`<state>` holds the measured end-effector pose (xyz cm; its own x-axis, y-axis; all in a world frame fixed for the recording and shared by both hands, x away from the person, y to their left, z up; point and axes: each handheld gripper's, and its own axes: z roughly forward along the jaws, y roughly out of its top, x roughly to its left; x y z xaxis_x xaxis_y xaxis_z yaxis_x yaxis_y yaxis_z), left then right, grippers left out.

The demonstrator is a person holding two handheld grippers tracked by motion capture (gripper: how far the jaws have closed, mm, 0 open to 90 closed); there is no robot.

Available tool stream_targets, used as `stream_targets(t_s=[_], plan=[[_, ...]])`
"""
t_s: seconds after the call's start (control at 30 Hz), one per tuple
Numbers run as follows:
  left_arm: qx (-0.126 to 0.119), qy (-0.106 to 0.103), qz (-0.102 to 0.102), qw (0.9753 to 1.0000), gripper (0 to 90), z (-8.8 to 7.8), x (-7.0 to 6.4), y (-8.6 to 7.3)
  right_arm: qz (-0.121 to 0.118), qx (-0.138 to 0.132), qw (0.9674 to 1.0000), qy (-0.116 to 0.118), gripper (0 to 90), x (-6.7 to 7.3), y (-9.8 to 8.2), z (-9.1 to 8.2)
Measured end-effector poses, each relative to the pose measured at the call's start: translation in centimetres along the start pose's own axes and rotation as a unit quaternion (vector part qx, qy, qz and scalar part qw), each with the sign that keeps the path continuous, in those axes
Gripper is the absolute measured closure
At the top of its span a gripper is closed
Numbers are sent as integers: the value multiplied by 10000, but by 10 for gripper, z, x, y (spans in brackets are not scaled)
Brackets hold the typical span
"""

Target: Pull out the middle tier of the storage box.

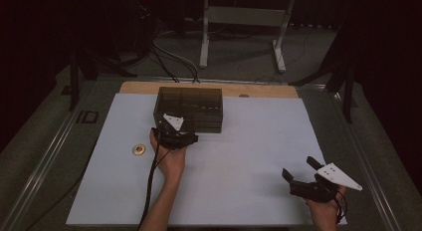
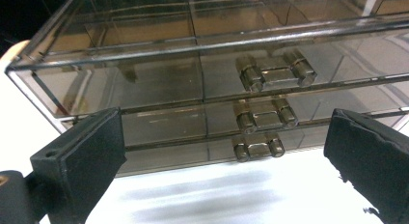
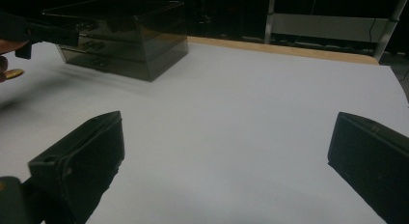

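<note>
A smoky see-through drawer box (image 1: 189,107) stands at the back middle of the white mat (image 1: 249,141). My left gripper (image 1: 174,126) is held right in front of its left part. In the left gripper view the left gripper (image 2: 224,161) is open, facing three stacked drawers with metal handles: top (image 2: 276,72), middle (image 2: 265,115), bottom (image 2: 255,147). Nothing lies between its fingers. My right gripper (image 1: 299,168) hovers open near the mat's front right corner; the right gripper (image 3: 224,161) looks across bare mat toward the box (image 3: 120,38).
A small round gold object (image 1: 139,150) lies on the mat left of my left hand and is seen as a gold object (image 3: 12,73) at the edge of the right gripper view. A wooden strip (image 1: 209,87) borders the mat behind the box. Cables and a stand's legs (image 1: 239,37) are on the floor beyond.
</note>
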<state>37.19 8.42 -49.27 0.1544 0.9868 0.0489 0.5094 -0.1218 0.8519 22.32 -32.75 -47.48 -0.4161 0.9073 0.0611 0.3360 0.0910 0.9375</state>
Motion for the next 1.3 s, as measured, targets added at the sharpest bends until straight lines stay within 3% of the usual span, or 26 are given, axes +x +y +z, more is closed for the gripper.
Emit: stream_targets(t_s=[0.43,0.73,0.83,1.0,1.3], plan=[[103,-28,-62,9999,23,9,-9,-4,27,-11,10000,-6,0,-1,0,0],[89,3,-272,9996,23,11,-14,-4,22,-27,10000,-13,0,-1,0,-1],[128,197,-208,9995,24,13,-19,-5,26,-28,10000,-13,0,-1,0,-1],[218,245,-269,9991,23,15,-25,-6,58,-34,10000,-32,0,-2,0,-2],[168,403,-357,9984,24,16,-32,-4,66,-29,10000,-35,0,-3,0,-2]])
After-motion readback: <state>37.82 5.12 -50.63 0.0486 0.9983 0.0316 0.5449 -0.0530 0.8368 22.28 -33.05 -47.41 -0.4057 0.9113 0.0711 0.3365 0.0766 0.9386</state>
